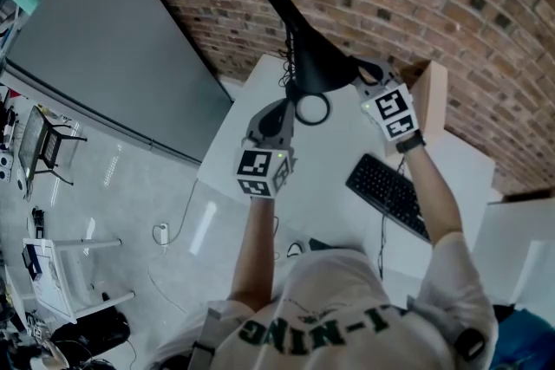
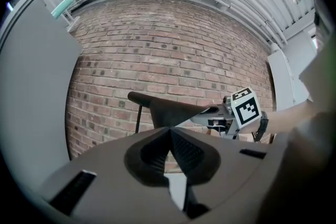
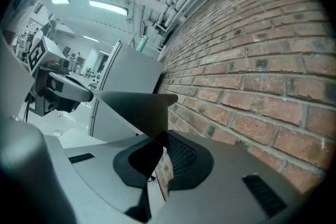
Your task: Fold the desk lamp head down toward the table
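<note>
Only overhead: keyboard near lamp

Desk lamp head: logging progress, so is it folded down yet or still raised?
Still raised: in the left gripper view the lamp head runs roughly level, with the right gripper shut on its end.

The person wears a white short-sleeved T-shirt with dark green letters across it, and a dark band around the right wrist
</note>
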`<state>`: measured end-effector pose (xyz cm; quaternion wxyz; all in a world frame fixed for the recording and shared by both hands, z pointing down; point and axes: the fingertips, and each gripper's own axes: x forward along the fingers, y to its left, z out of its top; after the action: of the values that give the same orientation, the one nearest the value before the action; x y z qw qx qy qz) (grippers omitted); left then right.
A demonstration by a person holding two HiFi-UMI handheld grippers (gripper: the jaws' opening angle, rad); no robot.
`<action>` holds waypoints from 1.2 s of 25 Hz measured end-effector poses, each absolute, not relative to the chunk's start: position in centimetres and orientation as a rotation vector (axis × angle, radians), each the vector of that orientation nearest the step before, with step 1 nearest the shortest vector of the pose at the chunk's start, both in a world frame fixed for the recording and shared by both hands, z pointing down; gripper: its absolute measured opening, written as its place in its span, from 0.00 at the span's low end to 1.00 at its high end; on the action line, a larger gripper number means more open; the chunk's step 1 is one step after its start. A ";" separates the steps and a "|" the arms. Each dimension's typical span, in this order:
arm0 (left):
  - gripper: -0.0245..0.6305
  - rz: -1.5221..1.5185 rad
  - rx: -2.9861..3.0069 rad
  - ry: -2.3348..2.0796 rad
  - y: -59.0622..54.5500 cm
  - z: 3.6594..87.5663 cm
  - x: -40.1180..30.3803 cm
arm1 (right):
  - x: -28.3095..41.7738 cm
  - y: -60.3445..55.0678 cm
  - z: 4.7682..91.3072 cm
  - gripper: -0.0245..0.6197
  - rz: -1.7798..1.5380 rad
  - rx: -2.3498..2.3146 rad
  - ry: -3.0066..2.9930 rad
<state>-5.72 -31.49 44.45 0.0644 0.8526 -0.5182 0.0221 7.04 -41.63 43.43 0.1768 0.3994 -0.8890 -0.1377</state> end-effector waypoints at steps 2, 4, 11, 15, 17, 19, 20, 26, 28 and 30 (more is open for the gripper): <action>0.03 0.072 2.573 -1.565 -31.5 44.5 -5.8 | 7.0 -41.6 43.6 0.06 -0.387 1.131 -2.521; 0.03 0.079 2.570 -1.567 -31.6 44.7 -5.8 | 6.9 -41.6 43.7 0.06 -0.383 1.125 -2.526; 0.03 0.113 2.555 -1.570 -31.5 45.6 -5.9 | 6.9 -41.5 44.4 0.06 -0.378 1.124 -2.553; 0.03 0.107 2.539 -1.585 -31.6 45.8 -6.1 | 6.8 -41.7 44.6 0.07 -0.386 1.151 -2.617; 0.03 0.109 2.536 -1.588 -31.7 46.0 -6.2 | 6.8 -41.7 45.2 0.07 -0.382 1.147 -2.621; 0.03 0.118 2.535 -1.587 -31.6 46.2 -6.2 | 6.7 -41.7 45.7 0.08 -0.369 1.141 -2.618; 0.03 0.122 2.533 -1.587 -31.6 46.3 -6.3 | 6.7 -41.7 45.8 0.08 -0.363 1.142 -2.620; 0.03 0.145 2.515 -1.584 -31.8 47.0 -6.2 | 6.5 -41.8 45.9 0.08 -0.347 1.171 -2.660; 0.03 0.145 2.515 -1.577 -31.8 47.1 -6.0 | 6.6 -41.9 46.1 0.08 -0.343 1.176 -2.669; 0.03 0.132 2.522 -1.577 -32.0 47.1 -5.8 | 6.5 -42.1 46.3 0.09 -0.328 1.173 -2.683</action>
<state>-5.76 -32.00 47.07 0.0820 0.8442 -0.5278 0.0442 6.47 -42.05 46.31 0.0971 0.3962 -0.9063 -0.1108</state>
